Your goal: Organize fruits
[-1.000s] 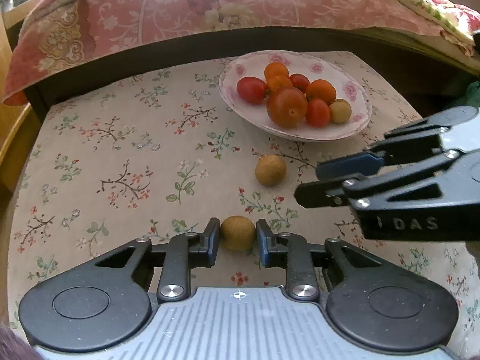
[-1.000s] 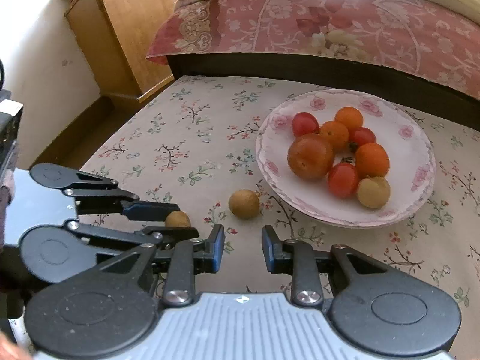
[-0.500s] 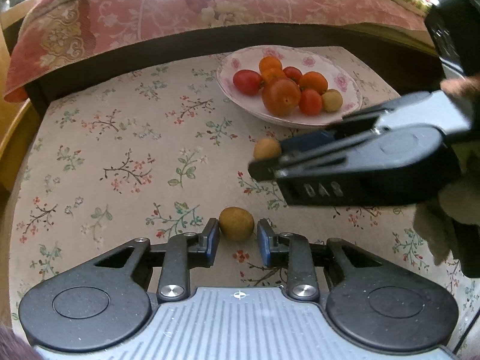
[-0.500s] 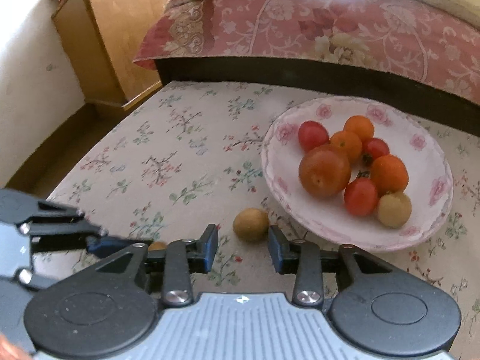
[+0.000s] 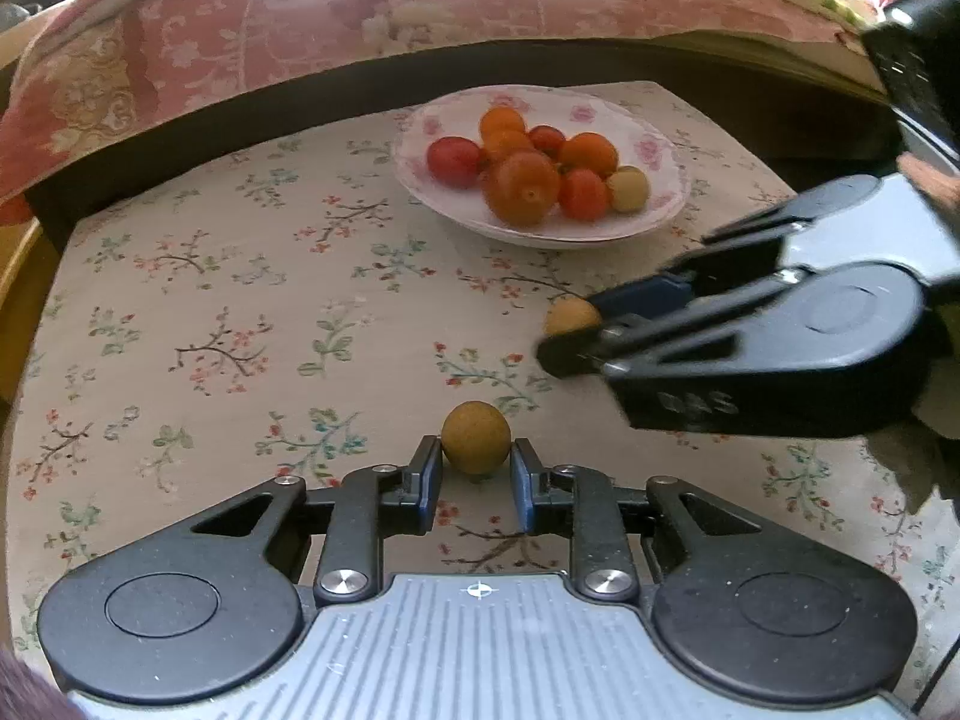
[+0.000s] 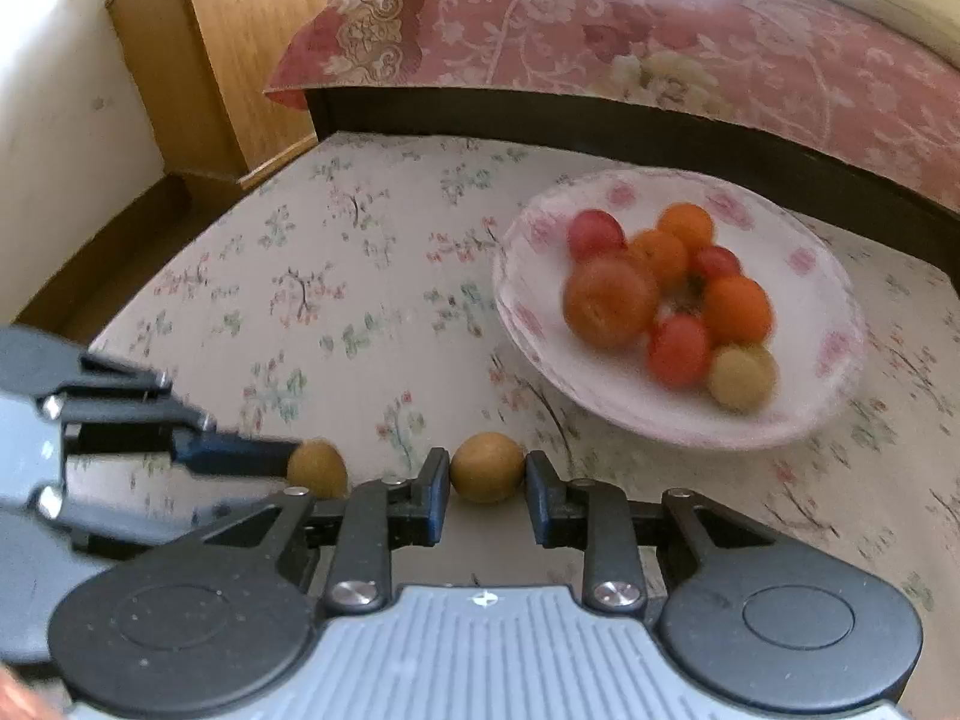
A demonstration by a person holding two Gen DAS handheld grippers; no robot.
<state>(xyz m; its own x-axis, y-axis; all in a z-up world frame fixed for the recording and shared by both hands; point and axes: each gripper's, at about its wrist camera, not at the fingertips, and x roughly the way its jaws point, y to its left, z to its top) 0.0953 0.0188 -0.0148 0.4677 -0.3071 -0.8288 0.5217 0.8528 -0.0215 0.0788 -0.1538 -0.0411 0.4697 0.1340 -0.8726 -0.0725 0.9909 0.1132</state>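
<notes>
Two small brown round fruits lie on the flowered tablecloth (image 5: 210, 300). The nearer fruit (image 5: 476, 437) sits between the tips of my left gripper (image 5: 476, 471), which is open, with a finger close on each side. The other fruit (image 6: 487, 467) lies between the tips of my right gripper (image 6: 487, 495), also open around it. In the left wrist view the right gripper (image 5: 567, 330) reaches in from the right, half hiding that fruit (image 5: 570, 315). The white flowered plate (image 5: 540, 234) behind holds several red and orange fruits and one pale brown one (image 5: 628, 190).
A bed with a pink flowered quilt (image 5: 360, 18) and a dark frame runs along the table's far edge. A wooden cabinet (image 6: 240, 60) and a pale wall stand to the left. The cloth left of the plate is bare. The right wrist view is blurred.
My right gripper has moved forward and down, so the second fruit now lies between its fingers. The left gripper has stayed around its fruit, and both fruits rest on the cloth.
</notes>
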